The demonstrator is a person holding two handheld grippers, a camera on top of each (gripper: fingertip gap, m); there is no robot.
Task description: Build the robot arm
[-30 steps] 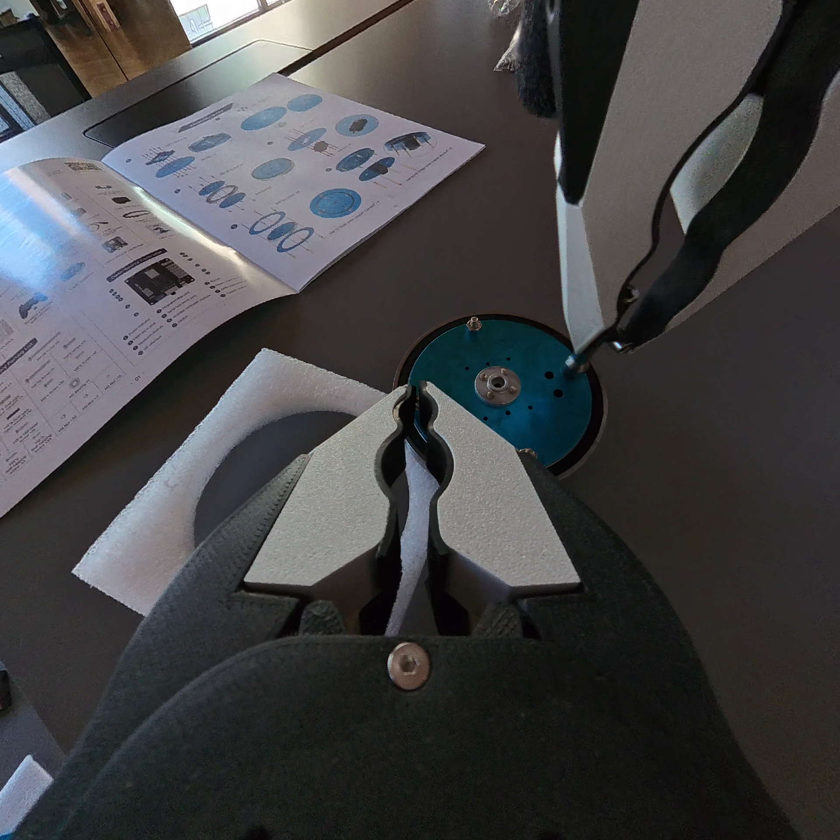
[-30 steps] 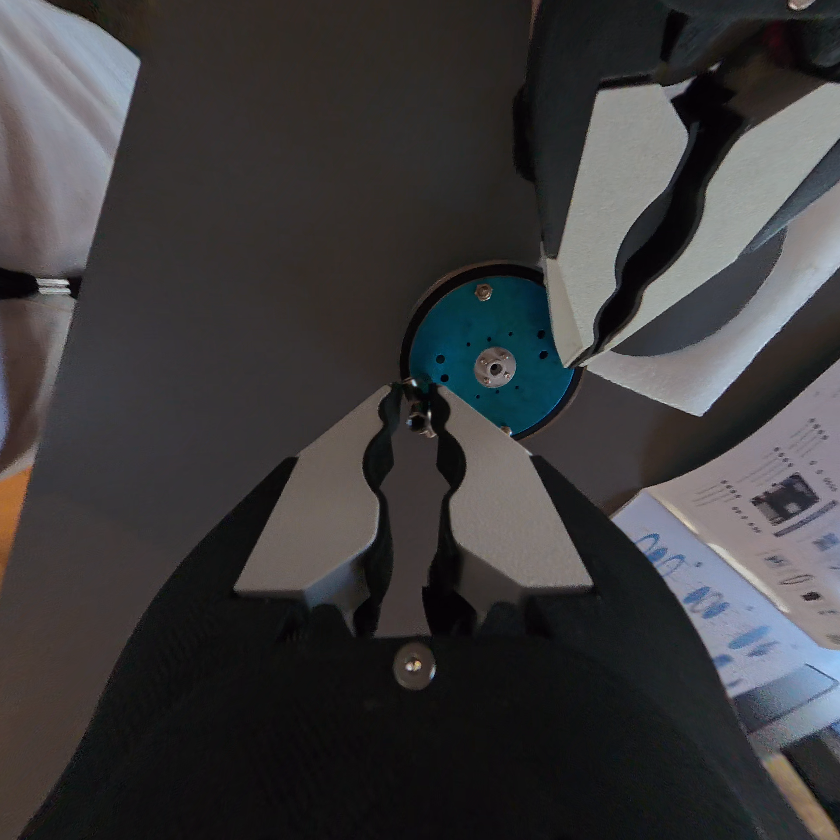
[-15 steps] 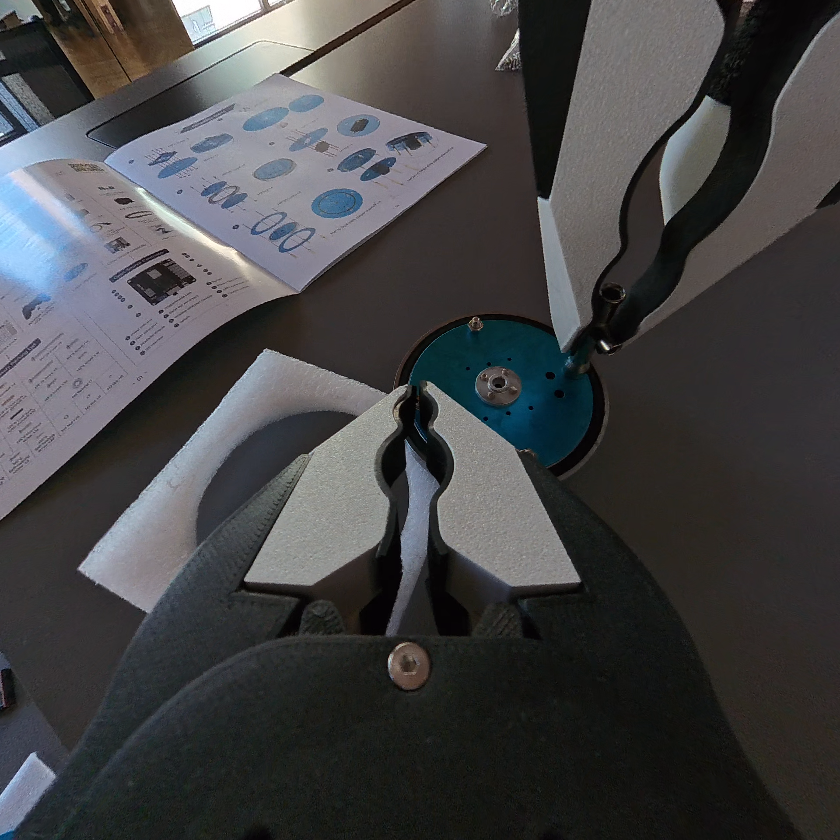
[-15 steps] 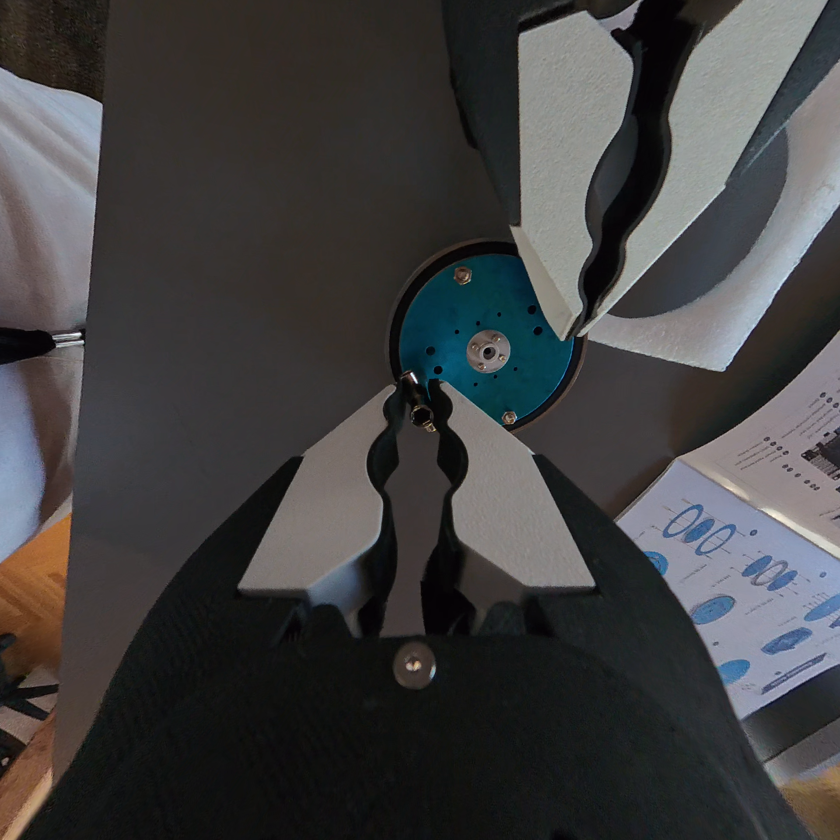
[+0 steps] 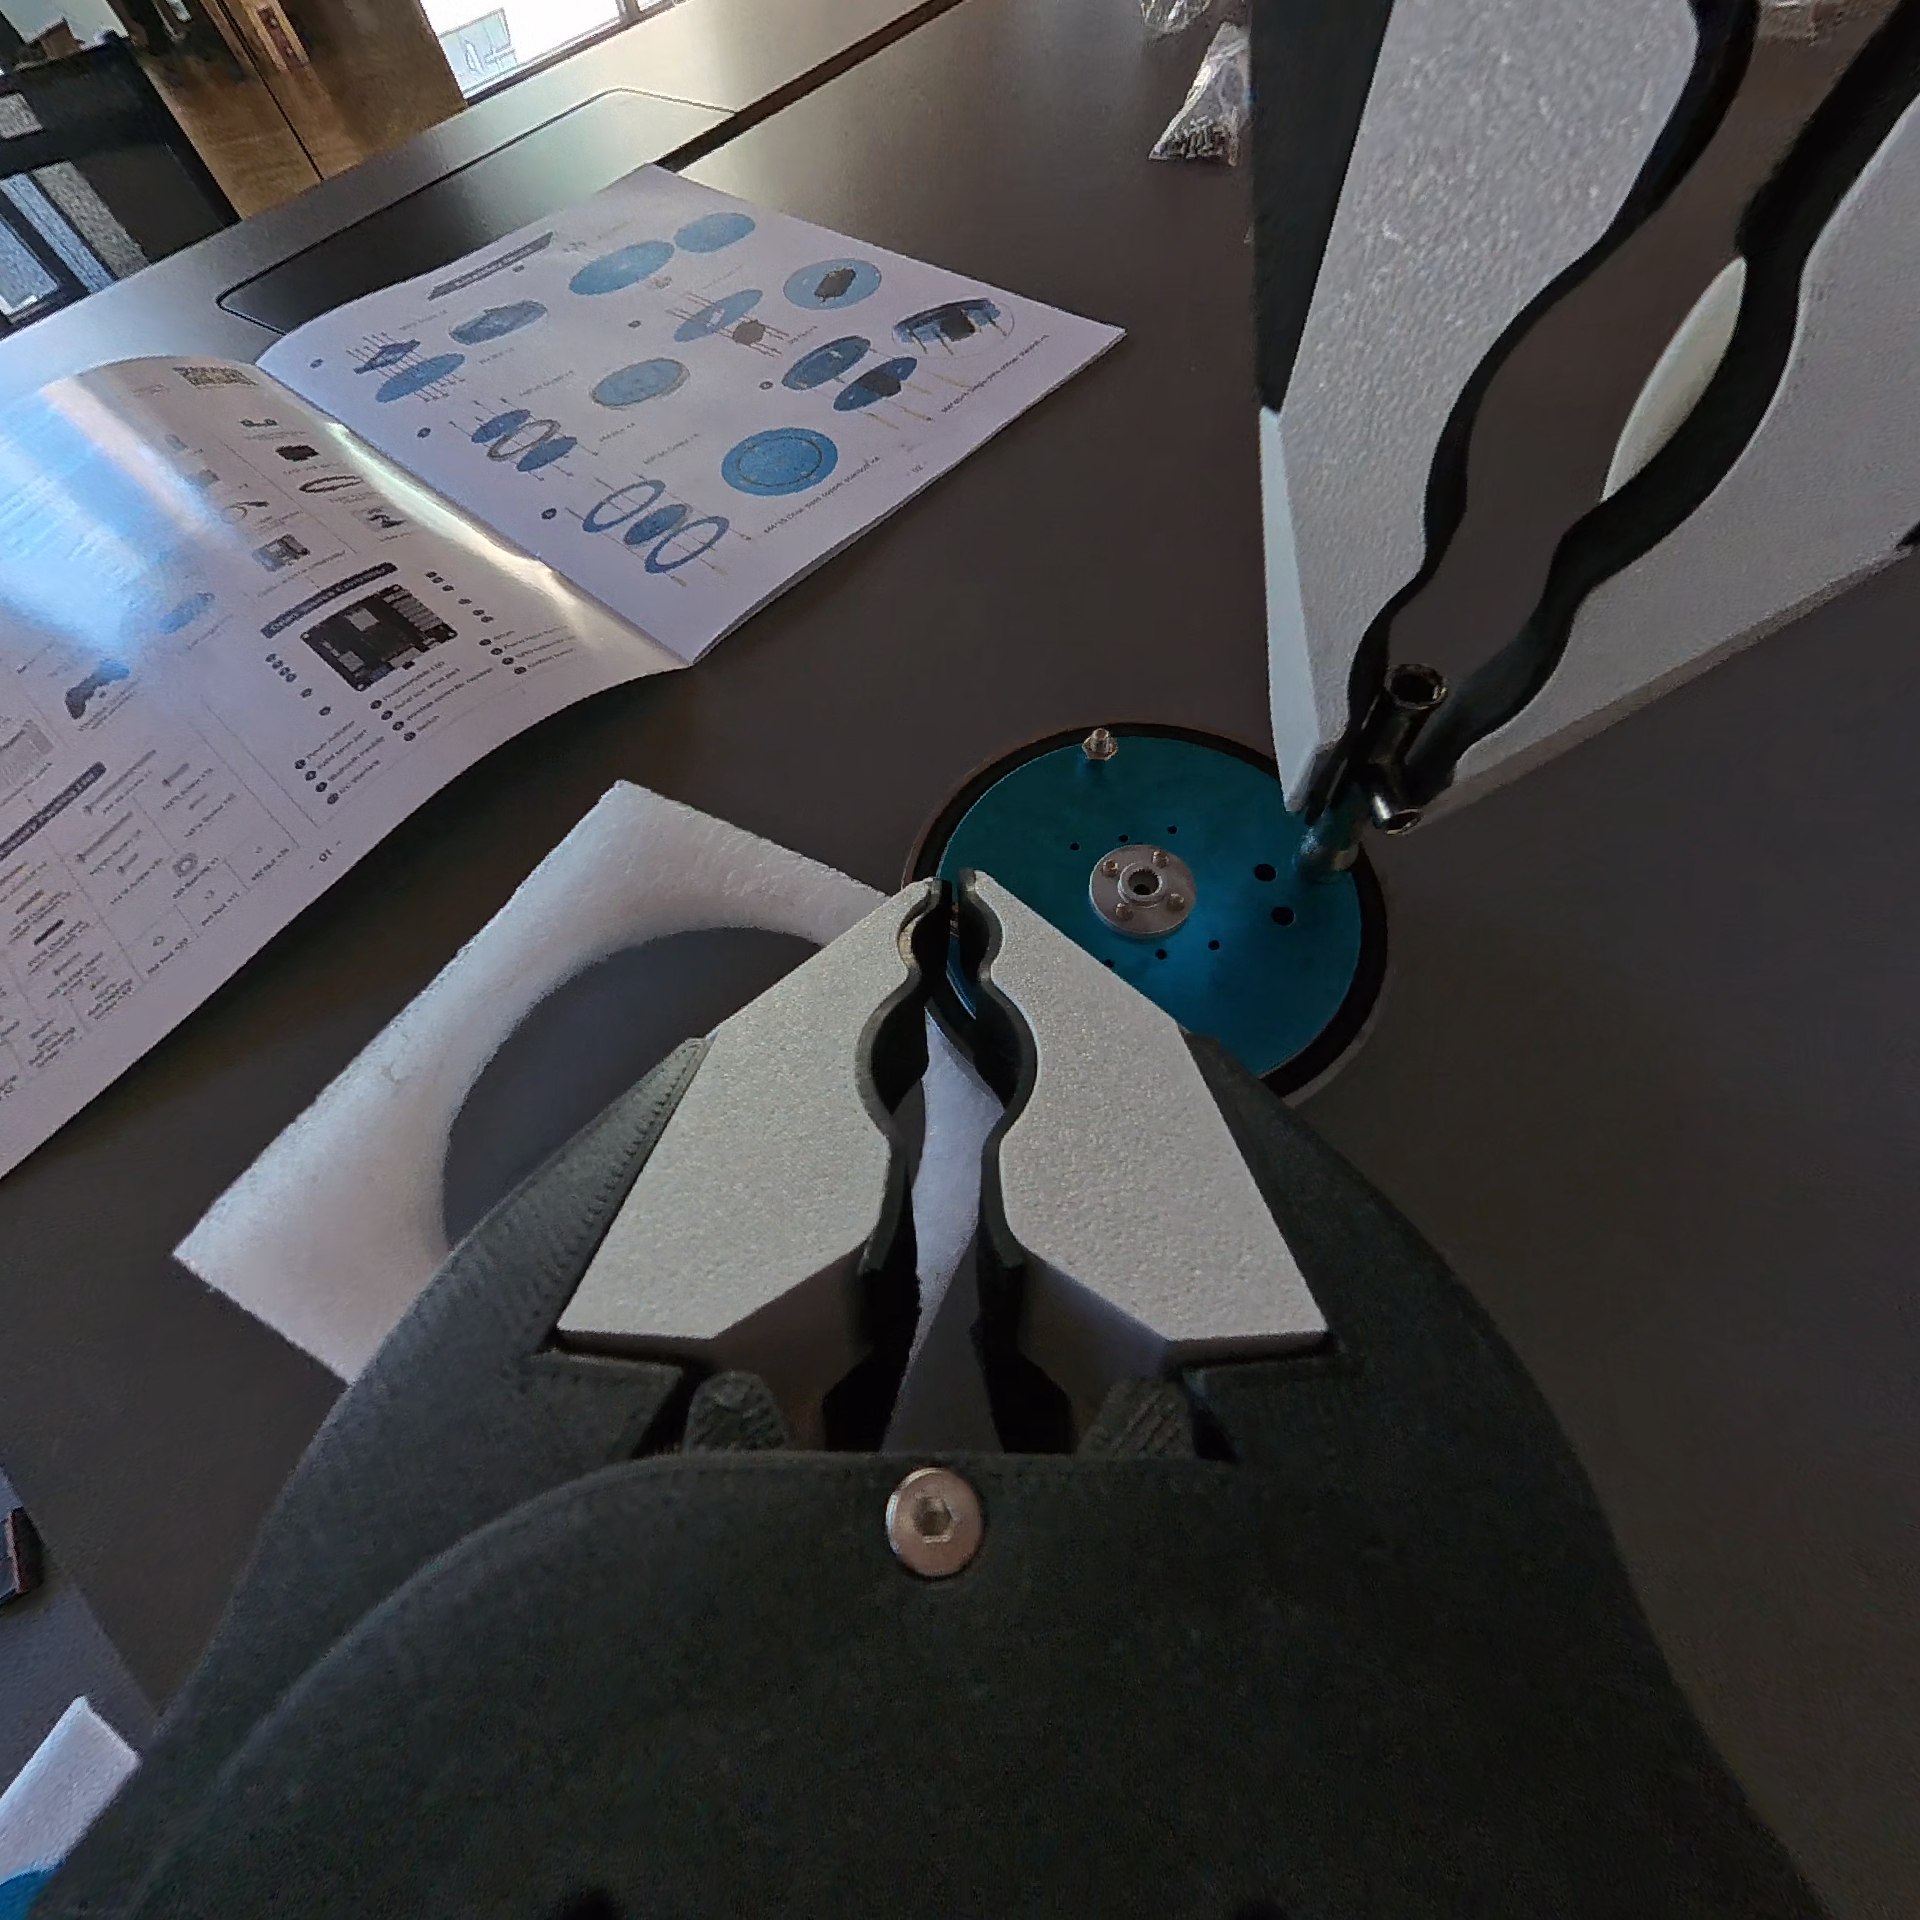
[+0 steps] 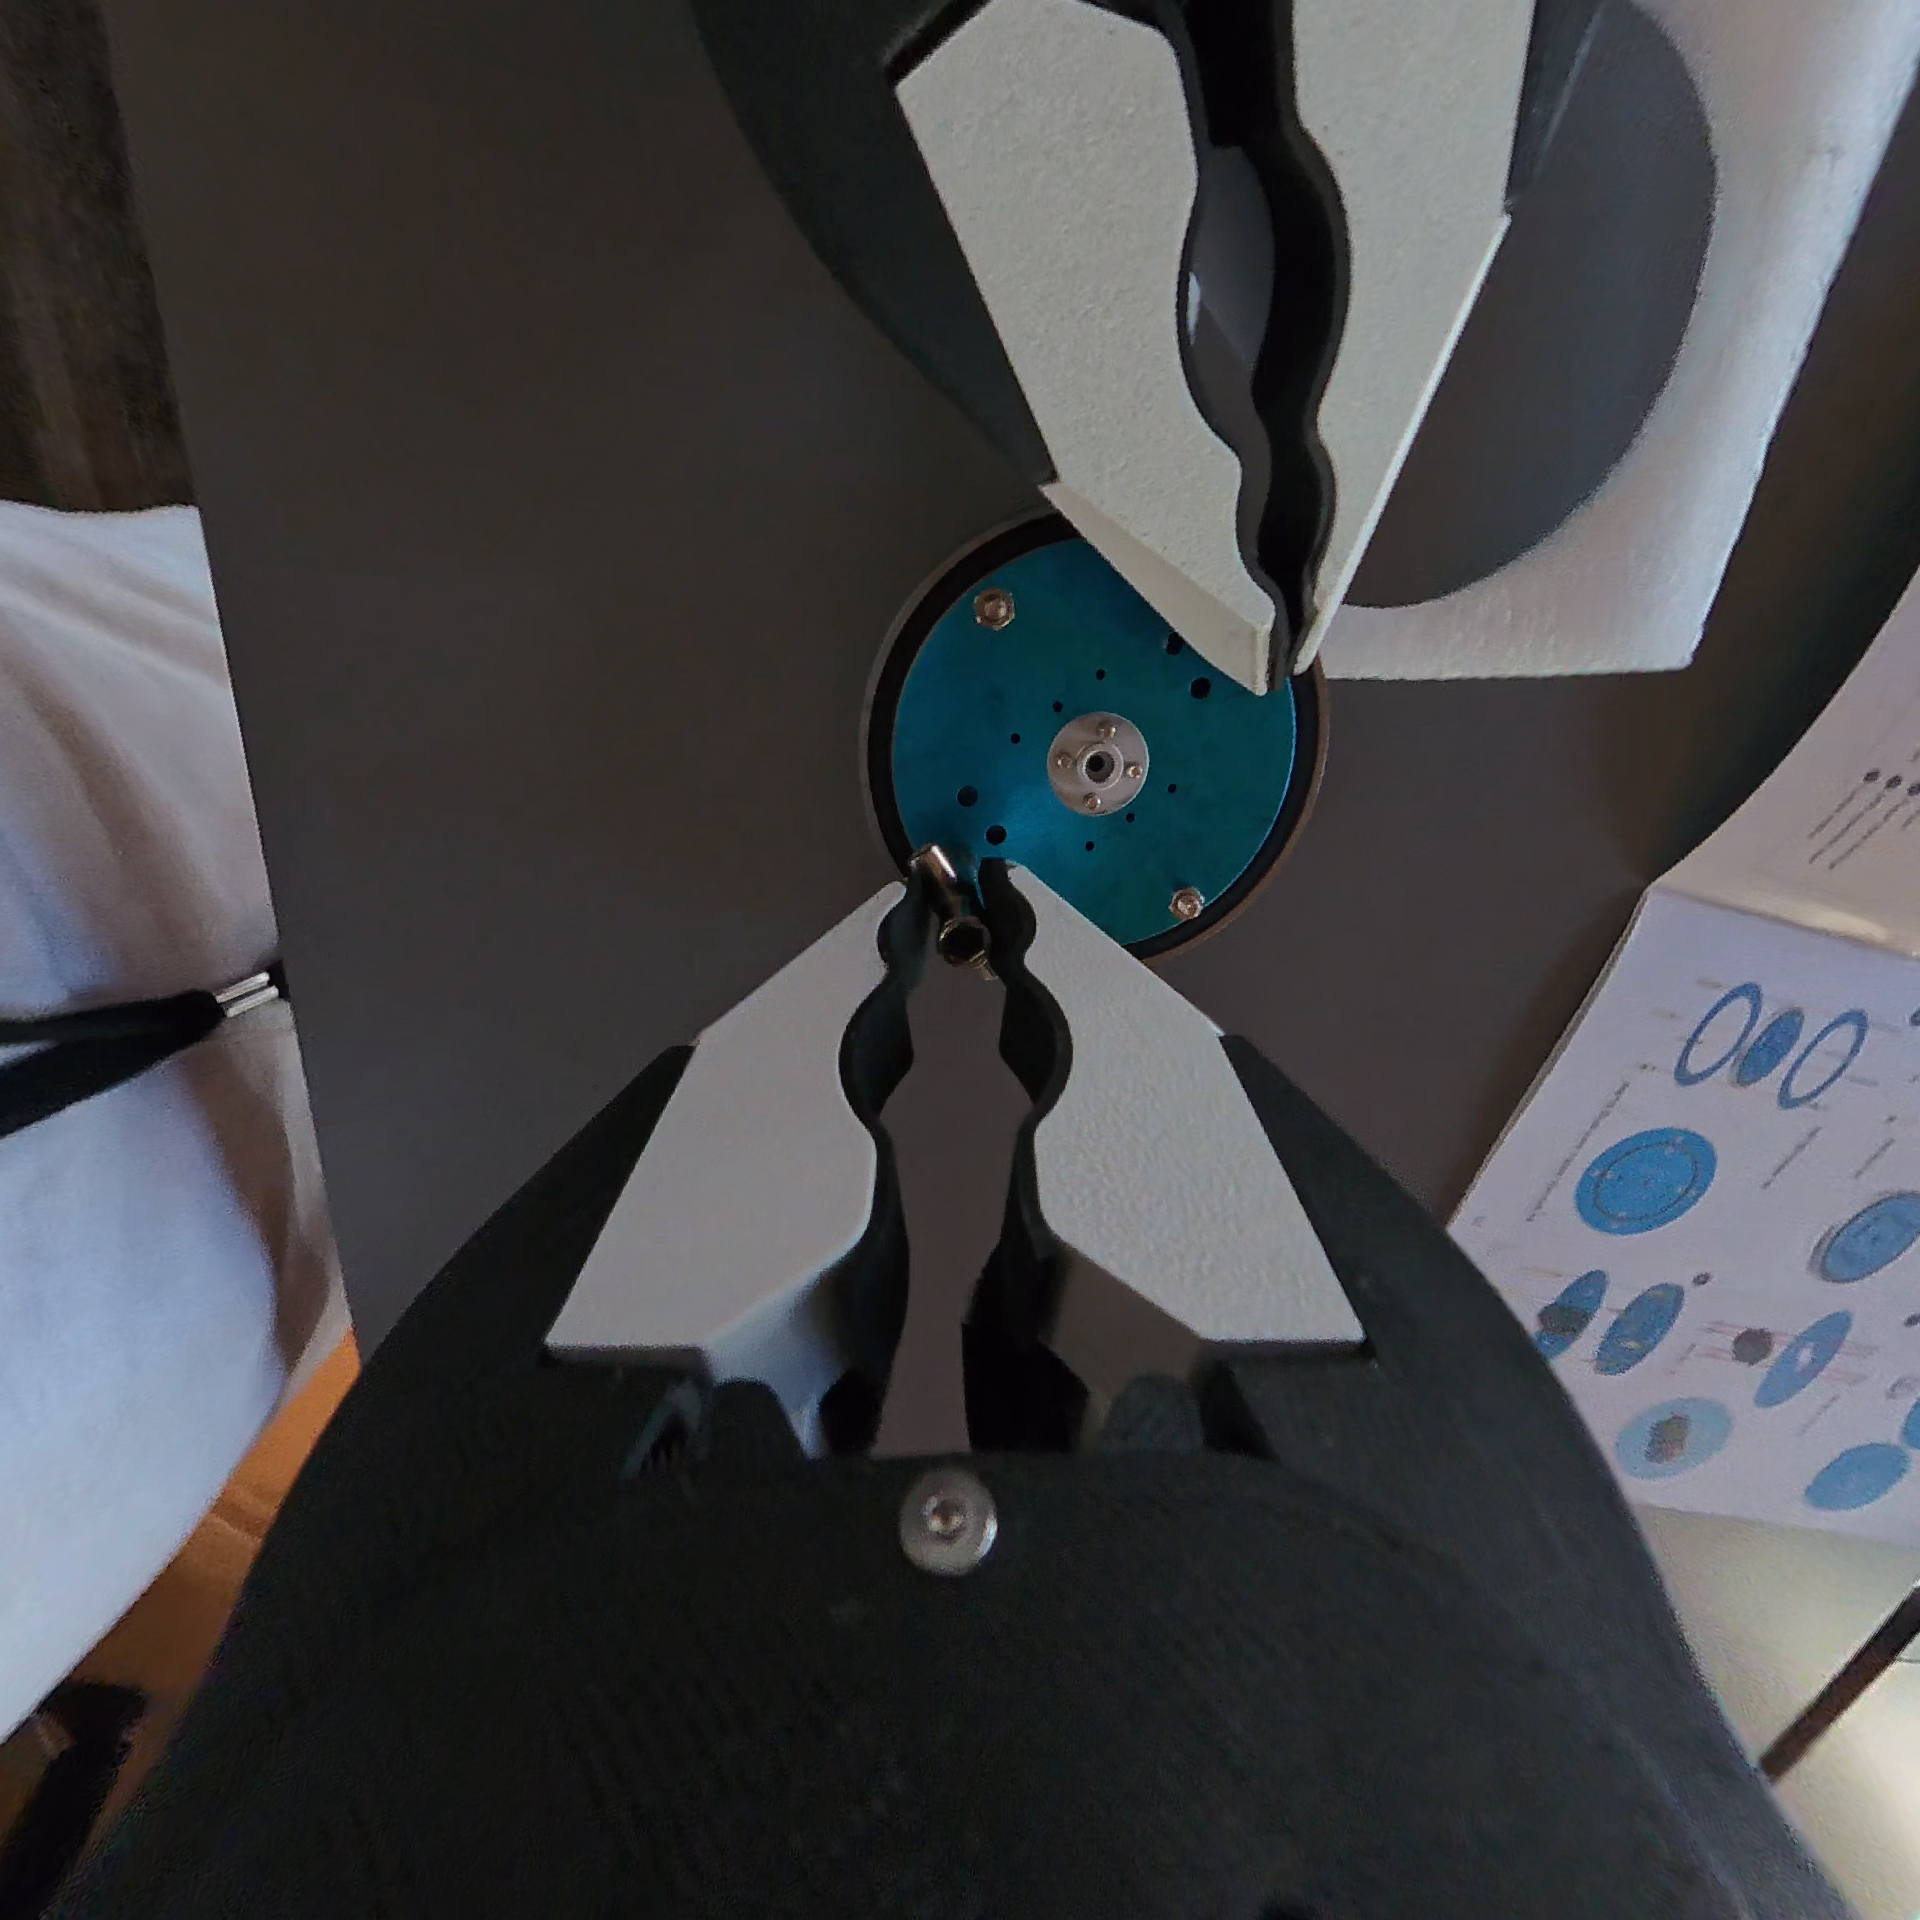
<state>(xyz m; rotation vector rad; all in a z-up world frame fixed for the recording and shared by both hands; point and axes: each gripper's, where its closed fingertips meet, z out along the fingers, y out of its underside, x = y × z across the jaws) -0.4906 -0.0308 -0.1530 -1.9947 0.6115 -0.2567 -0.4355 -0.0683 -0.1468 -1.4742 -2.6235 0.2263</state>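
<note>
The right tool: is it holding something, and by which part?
Yes. The right tool is shut on a small metal socket wrench, gripped at its crossbar, its lower end standing on the blue disc.

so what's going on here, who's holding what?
The right gripper is shut on a small metal socket wrench, its tip standing on a fastener at the rim of the blue disc. The left gripper is shut, pinching the disc's opposite edge. The disc lies flat on the dark table, beside a white foam frame and an open instruction booklet.
</note>
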